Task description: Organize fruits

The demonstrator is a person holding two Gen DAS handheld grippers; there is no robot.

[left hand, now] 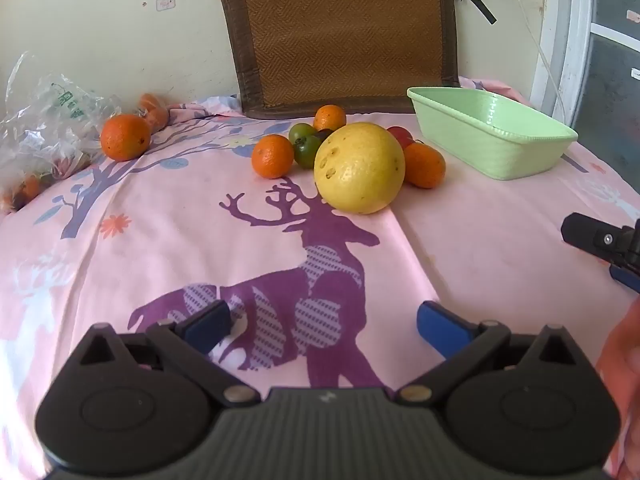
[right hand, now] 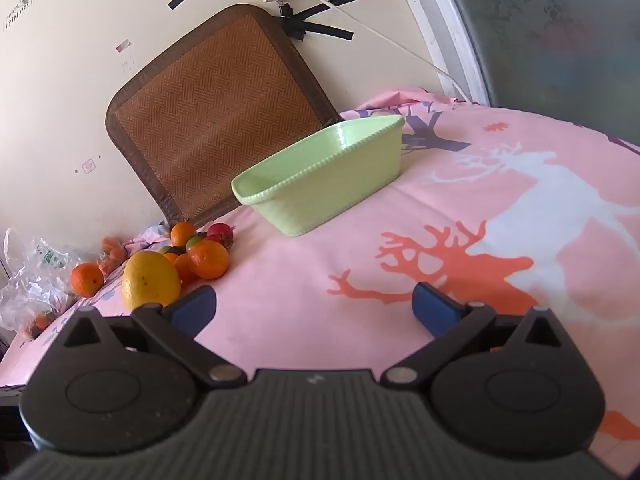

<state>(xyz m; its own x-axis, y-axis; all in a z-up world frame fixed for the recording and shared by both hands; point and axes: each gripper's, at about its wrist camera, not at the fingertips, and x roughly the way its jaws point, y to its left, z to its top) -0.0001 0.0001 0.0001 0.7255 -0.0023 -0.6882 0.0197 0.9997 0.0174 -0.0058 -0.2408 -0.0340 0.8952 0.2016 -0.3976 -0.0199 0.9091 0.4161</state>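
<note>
Plainly, both tools hover low over a pink tablecloth (left hand: 480,240) printed with deer and trees; the left gripper (left hand: 324,326) has its blue-padded fingers spread wide with nothing between them, poised over a purple deer print (left hand: 320,280); the right gripper (right hand: 314,308) is likewise spread and empty, above an orange deer print (right hand: 440,264).

Ahead of the left gripper lies a heap of fruit; a large yellow pomelo (left hand: 359,168) sits at the front, with one orange (left hand: 272,156) just to its left and another orange (left hand: 425,165) touching its right side; a green tomato (left hand: 306,146) and a third orange (left hand: 329,117) lie behind it, and a red tomato (left hand: 401,135) peeks out at the back right; a lone orange (left hand: 125,137) rests well apart to the left, near a crumpled clear plastic bag (left hand: 44,128); the bag bears green printing too blurred to read.

To the right of the heap stands a pale green basket (left hand: 520,160), holding nothing that can be seen; a woven brown mat (left hand: 344,32) leans against the wall behind the fruit; a white cable (right hand: 360,24) is taped to the wall with black strips.
</note>
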